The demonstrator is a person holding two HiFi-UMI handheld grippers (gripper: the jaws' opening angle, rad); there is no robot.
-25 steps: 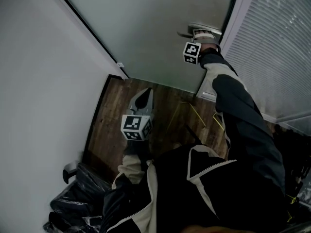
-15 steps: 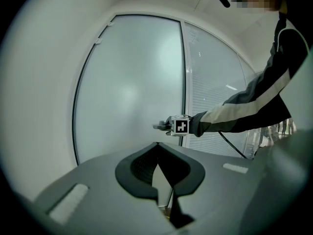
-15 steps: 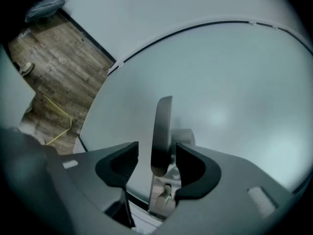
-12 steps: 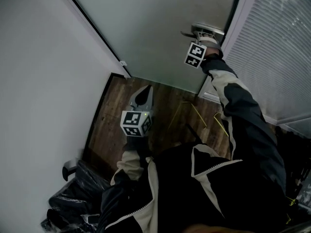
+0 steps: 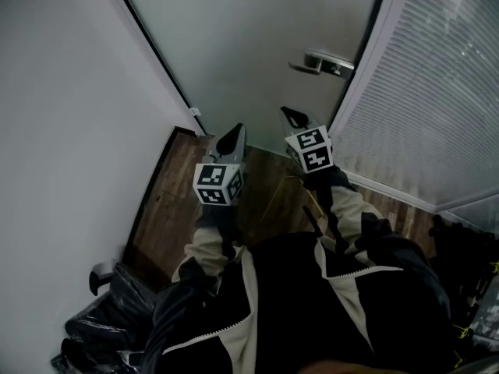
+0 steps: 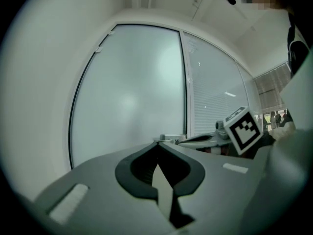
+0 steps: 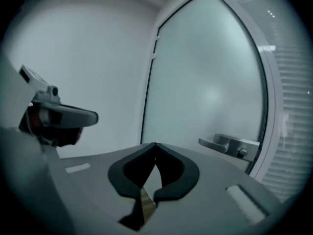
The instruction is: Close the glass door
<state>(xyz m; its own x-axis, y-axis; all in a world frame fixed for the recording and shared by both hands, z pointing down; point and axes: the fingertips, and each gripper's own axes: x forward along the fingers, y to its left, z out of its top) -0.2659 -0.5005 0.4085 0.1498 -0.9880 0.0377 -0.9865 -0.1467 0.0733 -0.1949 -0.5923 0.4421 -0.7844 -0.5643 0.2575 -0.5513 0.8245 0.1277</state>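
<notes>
The frosted glass door (image 5: 249, 45) fills the top of the head view. Its metal lever handle (image 5: 320, 63) sits near the door's right edge, beside the dark frame strip. My right gripper (image 5: 290, 115) hangs below the handle and clear of it; its jaws have just closed, shut with nothing between them. In the right gripper view the handle (image 7: 230, 145) lies ahead to the right of the jaw tips (image 7: 155, 145). My left gripper (image 5: 232, 139) is shut and empty, level, pointing at the door (image 6: 127, 92) near its hinge side.
A white wall (image 5: 62, 131) runs along the left. A window panel with slatted blinds (image 5: 437, 92) stands right of the door. Below are a dark wood floor (image 5: 171, 209) with yellow lines (image 5: 290, 184) and a black bag (image 5: 117, 318) at lower left.
My right gripper has left the door handle, drawn back and down beside the left gripper, and rolled over. The left gripper rose slightly.
</notes>
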